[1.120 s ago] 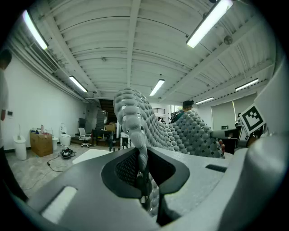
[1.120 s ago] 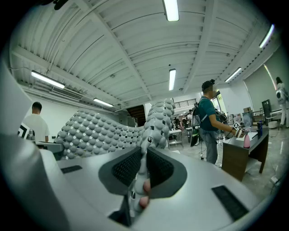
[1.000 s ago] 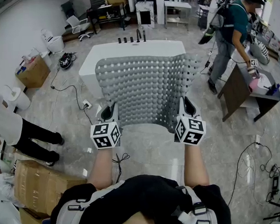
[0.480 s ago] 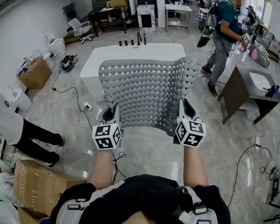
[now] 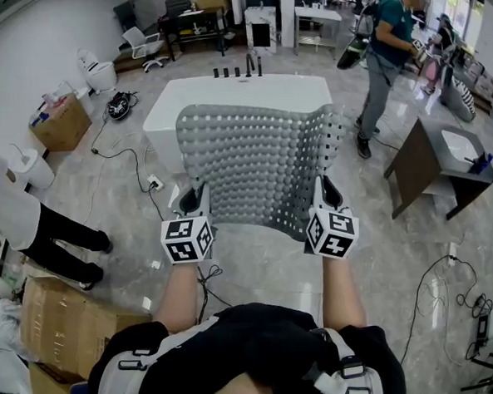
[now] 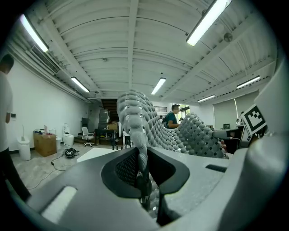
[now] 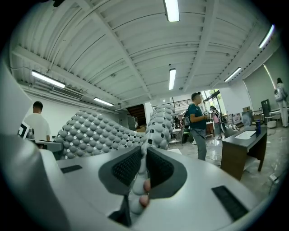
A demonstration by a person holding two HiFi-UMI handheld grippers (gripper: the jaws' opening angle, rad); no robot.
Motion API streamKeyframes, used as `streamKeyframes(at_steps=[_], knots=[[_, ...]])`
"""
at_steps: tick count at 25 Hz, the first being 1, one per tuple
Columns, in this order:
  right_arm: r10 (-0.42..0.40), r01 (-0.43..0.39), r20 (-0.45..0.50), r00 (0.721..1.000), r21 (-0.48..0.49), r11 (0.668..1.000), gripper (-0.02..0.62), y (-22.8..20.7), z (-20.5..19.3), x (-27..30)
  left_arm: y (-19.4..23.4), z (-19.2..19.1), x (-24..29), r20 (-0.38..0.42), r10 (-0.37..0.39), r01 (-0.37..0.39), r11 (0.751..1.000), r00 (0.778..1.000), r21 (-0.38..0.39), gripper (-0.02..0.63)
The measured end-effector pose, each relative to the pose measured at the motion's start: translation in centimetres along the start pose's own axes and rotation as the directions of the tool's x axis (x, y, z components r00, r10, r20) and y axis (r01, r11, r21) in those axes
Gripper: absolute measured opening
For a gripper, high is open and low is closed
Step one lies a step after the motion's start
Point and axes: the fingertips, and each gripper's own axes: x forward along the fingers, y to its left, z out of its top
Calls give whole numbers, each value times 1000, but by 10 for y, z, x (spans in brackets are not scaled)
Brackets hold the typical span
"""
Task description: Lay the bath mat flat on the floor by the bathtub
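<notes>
A grey bubbled bath mat (image 5: 261, 162) with holes hangs spread in the air between both grippers, in front of the white bathtub (image 5: 165, 114). My left gripper (image 5: 194, 205) is shut on the mat's near left corner, and the mat's edge (image 6: 135, 131) rises from between its pads. My right gripper (image 5: 323, 197) is shut on the near right corner, where the mat (image 7: 156, 128) stands up between the jaws. The mat's far edge curls over the tub's rim and hides part of the tub.
A dark desk (image 5: 432, 160) stands to the right of the tub. Cables (image 5: 119, 158) and a socket block (image 5: 155, 184) lie on the floor at the left. Cardboard boxes (image 5: 58, 324) sit at the near left. One person (image 5: 379, 46) walks at the back right; another (image 5: 32, 230) stands at the left.
The mat and both grippers have hardly moved. The person at the back right has walked away from the desk toward the back.
</notes>
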Motion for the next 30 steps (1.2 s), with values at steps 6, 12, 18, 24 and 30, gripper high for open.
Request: streamKeyframes(at_steps=[6, 12, 18, 24, 30], knots=[[-23, 23, 1, 1000, -21, 1000, 46, 17, -2, 8, 23, -8, 4, -9, -20, 20, 1000, 1000, -16, 41], [-20, 20, -18, 1000, -26, 999, 43, 13, -8, 28, 27, -18, 24, -19, -41, 41, 999, 999, -34, 41], [-21, 21, -20, 1000, -4, 1000, 43, 3, -22, 82, 46, -28, 75, -28, -31, 29, 998, 999, -62, 41], [-26, 28, -40, 999, 38, 999, 43, -28, -29, 165, 59, -28, 158, -52, -26, 24, 999, 998, -45, 41], [-6, 8, -50, 999, 41, 999, 43, -60, -13, 255, 64, -11, 253, -58, -17, 15, 999, 998, -32, 41]])
